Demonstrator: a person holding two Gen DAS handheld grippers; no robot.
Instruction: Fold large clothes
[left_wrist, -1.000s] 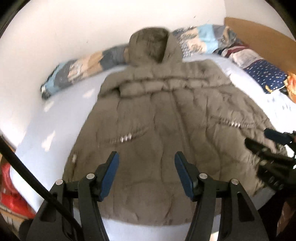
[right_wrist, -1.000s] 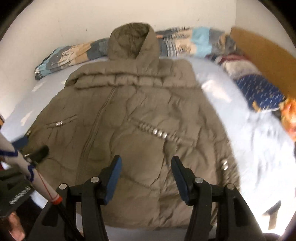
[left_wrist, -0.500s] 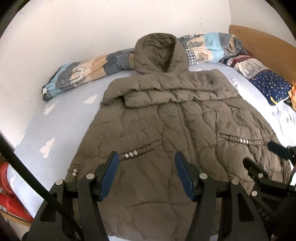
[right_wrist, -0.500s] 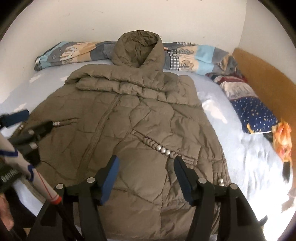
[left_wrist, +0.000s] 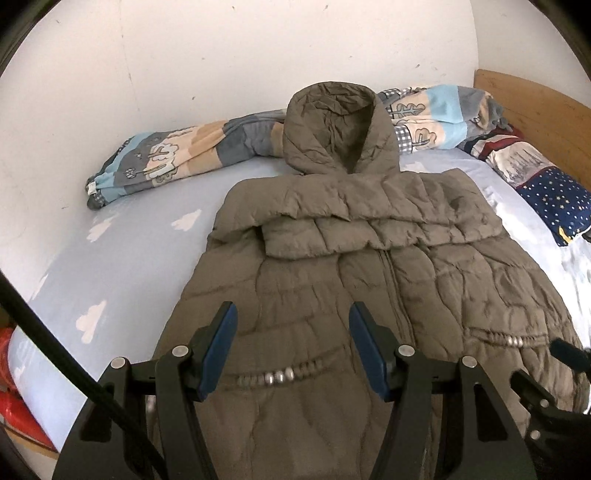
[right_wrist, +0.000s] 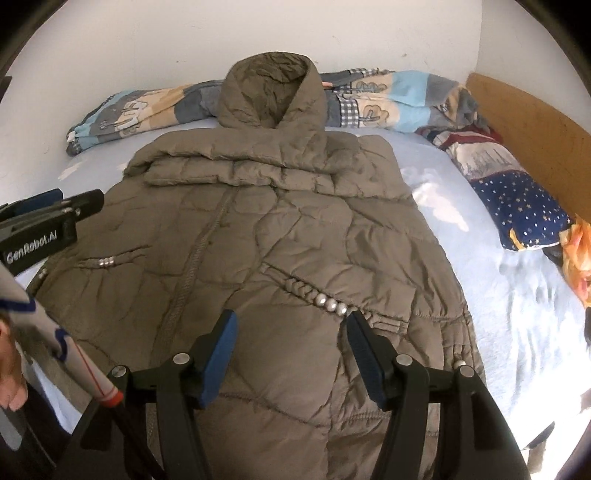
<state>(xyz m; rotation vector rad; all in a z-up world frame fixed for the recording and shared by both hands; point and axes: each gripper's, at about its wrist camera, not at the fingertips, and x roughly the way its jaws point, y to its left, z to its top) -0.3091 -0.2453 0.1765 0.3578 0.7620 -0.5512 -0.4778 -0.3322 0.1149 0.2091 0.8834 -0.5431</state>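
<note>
A: Coat (left_wrist: 373, 295) first, from the left wrist view. It lies spread front-up on the bed (left_wrist: 122, 280), zip closed, with the hood (left_wrist: 336, 129) at the far end against the rolled quilt (left_wrist: 177, 155) along the wall (left_wrist: 221, 55). The sleeves look folded across the chest just under the hood.

B: And the left gripper (left_wrist: 293, 343)?

A: Spread wide, nothing between its blue pads (left_wrist: 218, 347). It hovers over the near left half of the coat, above the pocket trimmed with silver beads (left_wrist: 280, 376). I can't tell if it touches the fabric. The tip of the other gripper pokes in at the lower right edge, and a starry pillow (left_wrist: 554, 203) sits by the wooden headboard (left_wrist: 535, 107).

B: Now the right wrist view?

A: Same coat (right_wrist: 280, 240), seen from nearer its right side. The hood (right_wrist: 273, 92) again leans on the quilt (right_wrist: 388, 99). The right gripper (right_wrist: 291, 343) is spread open too, holding nothing, over the lower right panel just beside that pocket's beads (right_wrist: 330, 304).

B: Anything else?

A: The left gripper (right_wrist: 48, 214) enters from the left edge, over the coat's left hem; from here I can't judge its opening. The starry pillow (right_wrist: 517, 206) lies to the right on the bed (right_wrist: 498, 295), with something orange (right_wrist: 576, 254) beside it.
</note>
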